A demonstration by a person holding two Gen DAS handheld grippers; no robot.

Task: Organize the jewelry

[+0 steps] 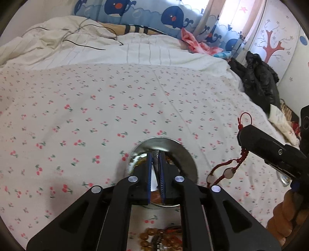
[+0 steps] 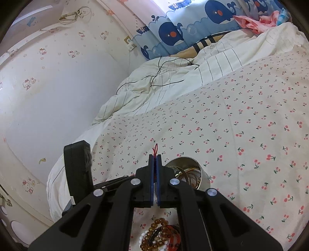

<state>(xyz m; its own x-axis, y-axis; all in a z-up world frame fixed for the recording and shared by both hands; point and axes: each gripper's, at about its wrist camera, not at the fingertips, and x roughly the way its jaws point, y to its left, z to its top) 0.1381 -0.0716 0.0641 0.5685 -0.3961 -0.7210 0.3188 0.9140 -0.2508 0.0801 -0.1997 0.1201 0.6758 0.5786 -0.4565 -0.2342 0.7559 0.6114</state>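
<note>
A round steel tin (image 1: pixel 185 154) sits on the cherry-print bed sheet; in the right wrist view the tin (image 2: pixel 203 174) holds gold bangles (image 2: pixel 190 174). My left gripper (image 1: pixel 156 154) is shut on a thin dark patterned piece over the tin. My right gripper (image 2: pixel 154 155) is shut on a red cord necklace (image 1: pixel 227 170) with pale beads, which hangs down right of the tin. A pile of brown bead bracelets (image 1: pixel 154 239) lies near me, also in the right wrist view (image 2: pixel 160 235).
A rumpled white duvet (image 1: pixel 77 46) with a black cable (image 2: pixel 164 75) lies at the far end. Whale-print curtain (image 1: pixel 146 11) behind. Black clothing (image 1: pixel 258 77) lies off the bed's right side. A wall (image 2: pixel 48 96) runs along its left.
</note>
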